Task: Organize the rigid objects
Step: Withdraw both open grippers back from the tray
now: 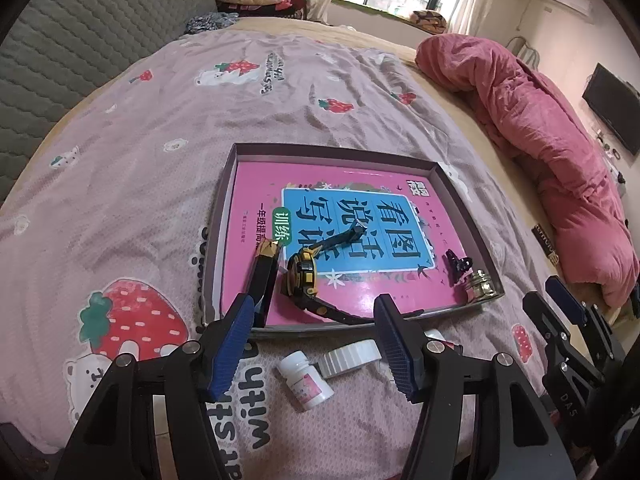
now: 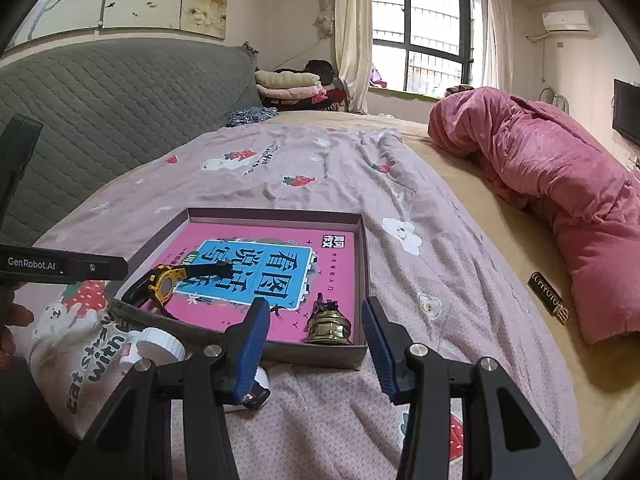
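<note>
Pink strawberry-print bed sheet (image 1: 248, 120): woven cloth, matt, lightly wrinkled. Shallow grey cardboard tray (image 1: 340, 151): dull, smooth walls. Pink and blue paperback book (image 1: 344, 216) in the tray: glossy paper cover with glare. Yellow and black wristwatch (image 1: 304, 276): shiny plastic case, matt black strap. Small brass-coloured jar (image 2: 329, 326): polished metal. White pill bottle (image 1: 305, 380): smooth plastic, ribbed cap. Blue gripper pads (image 2: 252, 344): ridged, matt. Pink quilt (image 2: 560, 184): plush cloth. Grey headboard (image 2: 120, 100): quilted fabric.
</note>
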